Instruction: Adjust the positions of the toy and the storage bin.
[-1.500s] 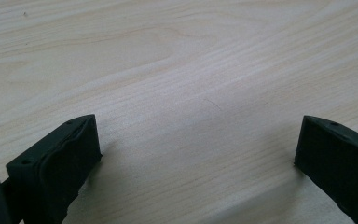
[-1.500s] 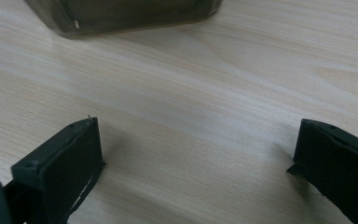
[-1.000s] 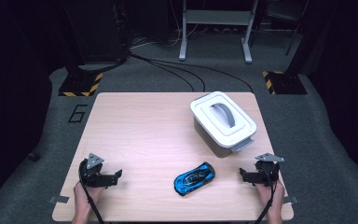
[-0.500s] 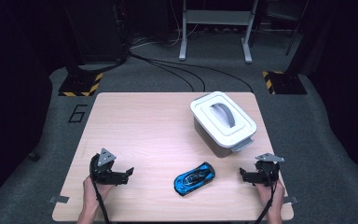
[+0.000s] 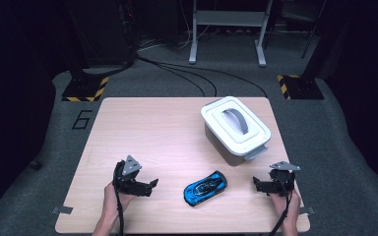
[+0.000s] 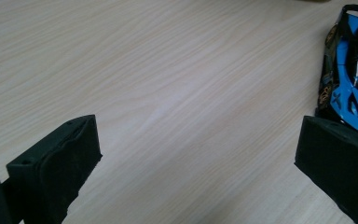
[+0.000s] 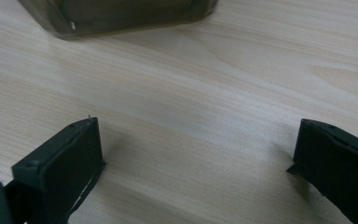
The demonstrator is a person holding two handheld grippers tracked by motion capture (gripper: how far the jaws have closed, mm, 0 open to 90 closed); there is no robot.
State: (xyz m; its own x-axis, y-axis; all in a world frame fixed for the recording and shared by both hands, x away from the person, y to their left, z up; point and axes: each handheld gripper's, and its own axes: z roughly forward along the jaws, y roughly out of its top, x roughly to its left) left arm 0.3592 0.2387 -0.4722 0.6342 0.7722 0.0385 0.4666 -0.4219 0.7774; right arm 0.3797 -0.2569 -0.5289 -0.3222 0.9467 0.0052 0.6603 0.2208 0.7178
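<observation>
Car (image 5: 205, 188) lies on the table (image 5: 167, 128) between our left gripper (image 5: 147, 187) and right gripper (image 5: 258, 185), both spread wide and grasping nothing.

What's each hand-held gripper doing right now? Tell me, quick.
Left hand-held gripper: open, holding nothing, beside the blue toy car.
Right hand-held gripper: open, holding nothing.
</observation>
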